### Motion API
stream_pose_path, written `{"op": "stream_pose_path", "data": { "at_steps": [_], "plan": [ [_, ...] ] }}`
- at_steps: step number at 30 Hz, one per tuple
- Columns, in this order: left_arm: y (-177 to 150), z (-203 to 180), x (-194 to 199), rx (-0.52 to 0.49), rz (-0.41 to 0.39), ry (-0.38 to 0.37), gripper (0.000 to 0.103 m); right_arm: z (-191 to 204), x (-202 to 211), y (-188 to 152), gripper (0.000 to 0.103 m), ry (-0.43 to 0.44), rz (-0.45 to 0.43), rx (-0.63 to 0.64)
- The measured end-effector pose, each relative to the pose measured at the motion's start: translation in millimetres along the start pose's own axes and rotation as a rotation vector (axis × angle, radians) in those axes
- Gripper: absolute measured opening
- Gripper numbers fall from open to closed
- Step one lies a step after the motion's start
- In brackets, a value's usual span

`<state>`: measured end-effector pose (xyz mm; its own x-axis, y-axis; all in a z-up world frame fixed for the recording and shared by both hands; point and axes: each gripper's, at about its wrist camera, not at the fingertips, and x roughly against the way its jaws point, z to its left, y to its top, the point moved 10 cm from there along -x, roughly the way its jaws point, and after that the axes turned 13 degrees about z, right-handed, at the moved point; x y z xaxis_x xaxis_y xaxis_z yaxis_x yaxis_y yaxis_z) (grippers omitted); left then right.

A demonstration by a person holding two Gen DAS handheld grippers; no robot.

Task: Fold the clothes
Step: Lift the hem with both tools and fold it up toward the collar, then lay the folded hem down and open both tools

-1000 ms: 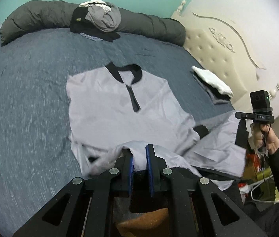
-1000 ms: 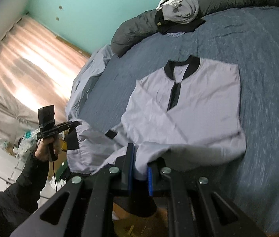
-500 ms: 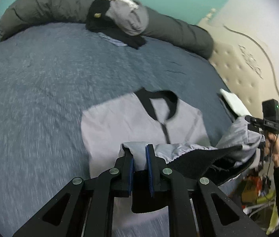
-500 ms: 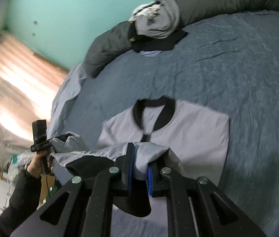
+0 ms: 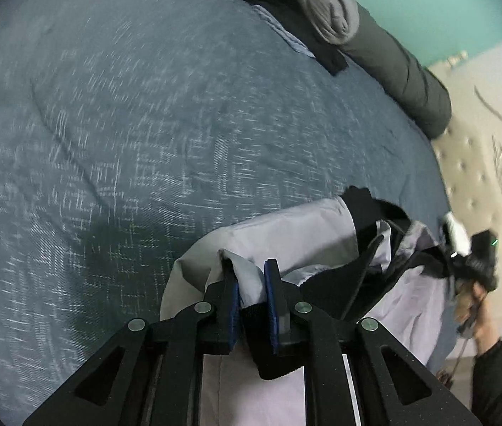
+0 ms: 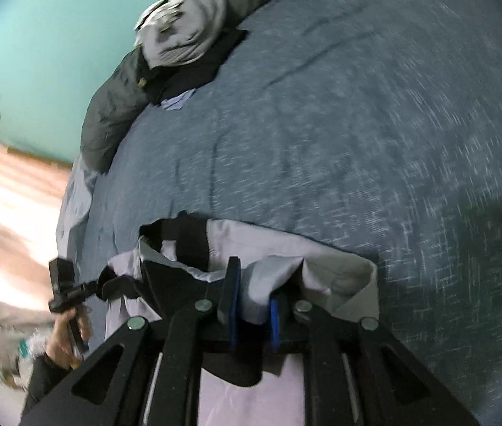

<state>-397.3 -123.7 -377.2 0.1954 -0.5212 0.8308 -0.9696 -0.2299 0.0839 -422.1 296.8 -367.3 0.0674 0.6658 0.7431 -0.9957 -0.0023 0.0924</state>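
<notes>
Pale lilac shirt (image 5: pixel 286 234) with black collar, blue-grey flecked bedspread (image 5: pixel 144 124), teal wall (image 6: pixel 55 35).

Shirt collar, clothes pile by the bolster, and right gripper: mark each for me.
shirt collar (image 6: pixel 180 229), right wrist view, on the black band at the neck.
clothes pile (image 6: pixel 187 35), right wrist view, on the grey bundle topping it.
right gripper (image 6: pixel 252 298), right wrist view, on the pale shirt fabric pinched between its jaws.

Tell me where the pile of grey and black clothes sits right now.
The clothes pile sits at the bed's far edge, resting against the dark bolster, below the teal wall.
</notes>
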Motion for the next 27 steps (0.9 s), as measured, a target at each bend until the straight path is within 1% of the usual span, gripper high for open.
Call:
{"op": "stream_pose_path", "data": {
  "at_steps": [2, 3, 4, 5, 6, 7, 9, 11, 12, 13, 14, 16, 17, 18, 20, 22, 25, 27],
  "plan": [
    [-1, 0, 6, 0.003, -0.02, -0.031, 0.016, -5, 4, -4, 0.021, 0.017, -0.014, -0.017],
    [-2, 0, 10, 0.004, -0.03, -0.043, 0.017, -6, 7, -6, 0.028, 0.016, -0.021, -0.021],
    [-3, -1, 14, 0.006, -0.04, -0.055, 0.019, -7, 9, -8, 0.04, 0.016, -0.028, -0.025],
    [-3, -3, 20, 0.008, -0.05, -0.066, 0.023, -7, 13, -9, 0.045, 0.017, -0.037, -0.025],
    [-3, -4, 25, 0.009, -0.061, -0.078, 0.024, -5, 21, -9, 0.048, 0.03, -0.058, -0.027],
    [-3, -6, 30, 0.011, -0.071, -0.089, 0.028, -3, 29, -9, 0.048, 0.043, -0.079, -0.029],
    [-4, -10, 41, 0.001, -0.088, -0.084, 0.029, 5, 44, -8, 0.051, 0.05, -0.12, -0.017],
    [-6, -14, 55, -0.012, -0.116, -0.081, 0.03, 14, 62, -7, 0.051, 0.022, -0.158, 0.025],
    [-5, -16, 63, -0.014, -0.138, -0.078, 0.031, 18, 67, -6, 0.051, 0.0, -0.168, 0.047],
    [-4, -16, 71, -0.012, -0.162, -0.075, 0.042, 23, 70, -8, 0.051, -0.027, -0.173, 0.077],
    [-2, -15, 79, -0.005, -0.192, -0.08, 0.055, 29, 74, -9, 0.051, -0.053, -0.179, 0.106],
    [-2, -13, 92, 0.003, -0.229, -0.077, 0.057, 38, 75, -14, 0.051, -0.088, -0.18, 0.157],
    [-2, -14, 94, -0.009, -0.231, -0.048, 0.057, 41, 73, -16, 0.051, -0.117, -0.176, 0.183],
    [-3, -18, 92, -0.04, -0.218, -0.005, 0.057, 43, 64, -18, 0.051, -0.141, -0.159, 0.207],
    [-7, -27, 83, -0.106, -0.186, 0.057, 0.057, 45, 47, -23, 0.051, -0.189, -0.125, 0.256],
    [-12, -32, 66, -0.148, -0.148, 0.095, 0.057, 45, 27, -28, 0.051, -0.241, -0.079, 0.301],
    [-13, -30, 35, -0.178, -0.089, 0.155, 0.057, 41, 3, -31, 0.051, -0.315, -0.031, 0.353],
    [-12, -25, 19, -0.186, -0.065, 0.186, 0.057, 38, -14, -30, 0.051, -0.38, -0.004, 0.394]
  ]
}}
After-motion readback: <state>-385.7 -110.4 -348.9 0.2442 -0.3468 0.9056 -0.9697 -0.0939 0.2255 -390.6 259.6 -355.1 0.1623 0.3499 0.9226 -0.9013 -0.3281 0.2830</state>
